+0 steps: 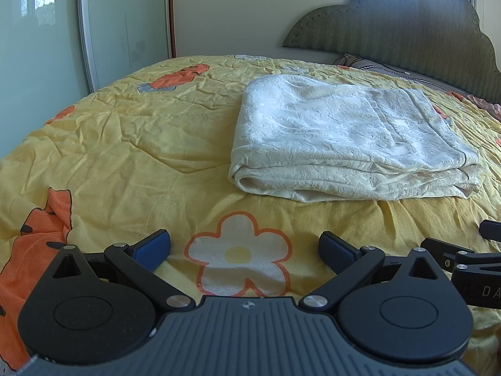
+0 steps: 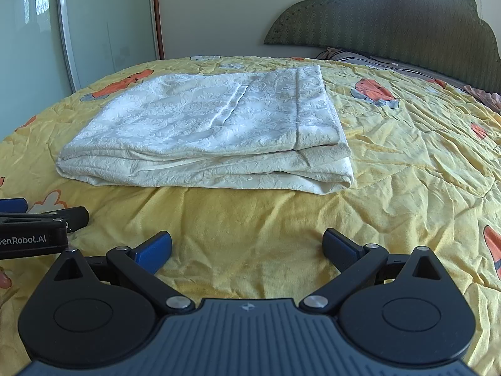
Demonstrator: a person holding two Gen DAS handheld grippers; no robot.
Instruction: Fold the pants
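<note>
Left tongs (image 1: 245,247) spread wide, holding nothing, low over yellow flower quilt (image 1: 125,144). Right tongs (image 2: 247,247) spread wide too, holding nothing, close beside left tongs. White pants (image 2: 206,131) folded into flat stack, lying on quilt past both tongs, not touching them. Green headboard (image 2: 391,22) far behind pants.

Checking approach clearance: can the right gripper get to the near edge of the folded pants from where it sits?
Probably yes. The right gripper is open and empty, and only bare yellow bedspread lies between it and the pants. The left gripper sits off to the side.
</note>
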